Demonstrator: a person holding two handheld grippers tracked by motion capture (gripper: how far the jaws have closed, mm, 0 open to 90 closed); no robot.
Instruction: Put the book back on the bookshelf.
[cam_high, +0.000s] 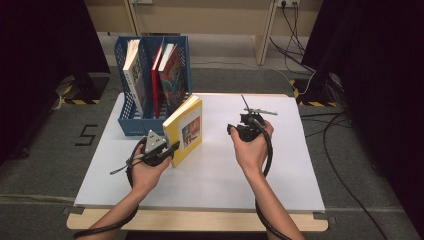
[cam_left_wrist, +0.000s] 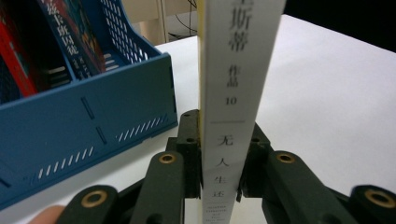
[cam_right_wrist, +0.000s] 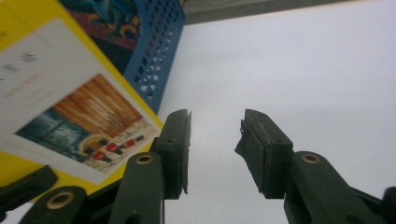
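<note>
The left gripper (cam_left_wrist: 219, 186) is clamped on the white spine of the yellow book (cam_high: 185, 131), which stands upright on the white table (cam_high: 280, 170) just in front of the blue file rack (cam_high: 131, 125), beside the rack's right front corner. The right gripper (cam_right_wrist: 212, 154) has its jaws apart with nothing between them, held above bare table to the right of the book. The rack holds three other books (cam_high: 156, 80), upright or leaning
</note>
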